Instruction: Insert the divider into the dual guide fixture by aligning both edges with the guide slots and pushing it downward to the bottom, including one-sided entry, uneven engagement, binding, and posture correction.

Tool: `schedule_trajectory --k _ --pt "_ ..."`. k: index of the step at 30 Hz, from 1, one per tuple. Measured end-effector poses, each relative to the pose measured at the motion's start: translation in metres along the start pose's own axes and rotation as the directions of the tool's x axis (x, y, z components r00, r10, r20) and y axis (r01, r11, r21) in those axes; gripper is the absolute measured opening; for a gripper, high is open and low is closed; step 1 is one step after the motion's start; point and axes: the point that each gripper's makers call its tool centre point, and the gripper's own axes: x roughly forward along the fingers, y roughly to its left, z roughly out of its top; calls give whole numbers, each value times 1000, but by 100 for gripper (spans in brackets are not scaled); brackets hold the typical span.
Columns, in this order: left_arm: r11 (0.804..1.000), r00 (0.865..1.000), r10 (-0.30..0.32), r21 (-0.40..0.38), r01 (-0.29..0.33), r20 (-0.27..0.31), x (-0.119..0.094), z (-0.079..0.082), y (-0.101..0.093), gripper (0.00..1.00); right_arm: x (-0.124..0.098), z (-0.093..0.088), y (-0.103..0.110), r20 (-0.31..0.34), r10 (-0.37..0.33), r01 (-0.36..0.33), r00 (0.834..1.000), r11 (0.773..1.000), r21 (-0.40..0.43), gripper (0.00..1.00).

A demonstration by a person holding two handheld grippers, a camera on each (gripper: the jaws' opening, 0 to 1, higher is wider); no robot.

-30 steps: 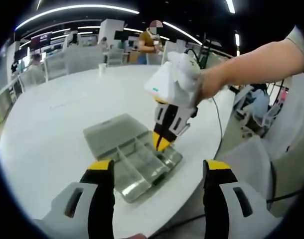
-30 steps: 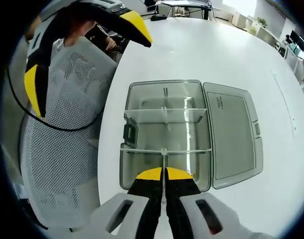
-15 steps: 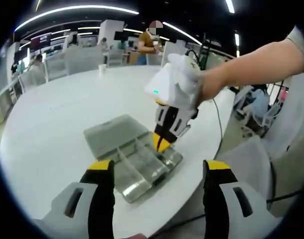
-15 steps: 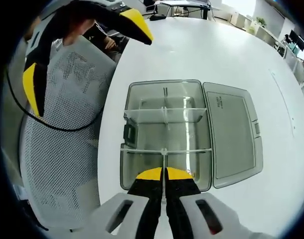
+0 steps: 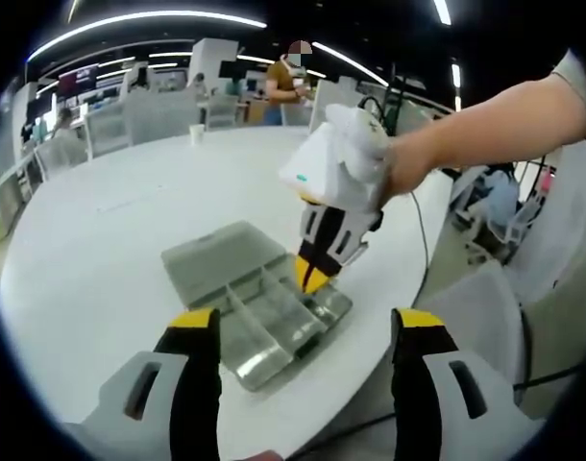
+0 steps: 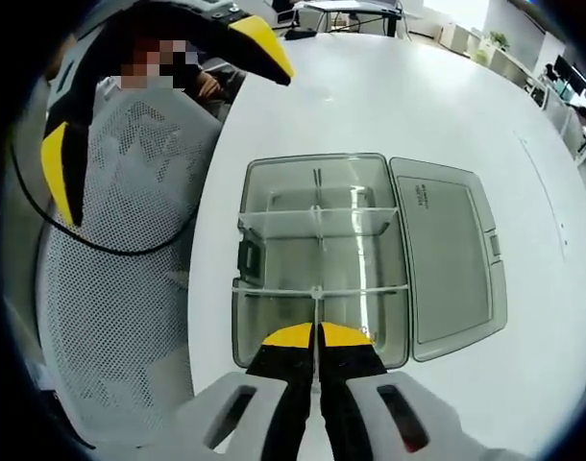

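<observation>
Divider (image 6: pixel 316 312), thin clear strip, pinched edge-on between right gripper (image 6: pixel 316 338) tips, standing over near compartment of clear plastic organizer box (image 6: pixel 317 254) on round white table (image 6: pixel 389 106). Held upright, probably so both edges meet guide slots together; near edge hidden by the tips, so seating depth hard to tell. Far end touching or just beside cross divider (image 6: pixel 320 289). Second cross divider (image 6: pixel 320 213) already seated further back, short slot rib (image 6: pixel 318 178) beyond. Compartments otherwise bare. Hinged lid (image 6: pixel 451 259) lying open flat beside box, leaving top free for downward push. In left gripper view, right gripper (image 5: pixel 310 274) coming down over box (image 5: pixel 259 303), held by person's hand (image 5: pixel 408 163). Left gripper (image 5: pixel 303 327) jaws spread wide, gripping nothing, hanging back near table edge above mesh chair (image 6: pixel 120 288).
</observation>
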Motion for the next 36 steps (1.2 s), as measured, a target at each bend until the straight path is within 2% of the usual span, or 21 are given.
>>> schedule_trajectory --k 19,36 --pt "1000 1000 8 -4 -8 4 -5 -1 1 71 1 -1 0 -9 -42 42 999 999 -19 0" --pt "1000 1000 11 -6 -11 12 -8 0 3 71 -5 -1 0 -3 -52 52 999 999 -16 0"
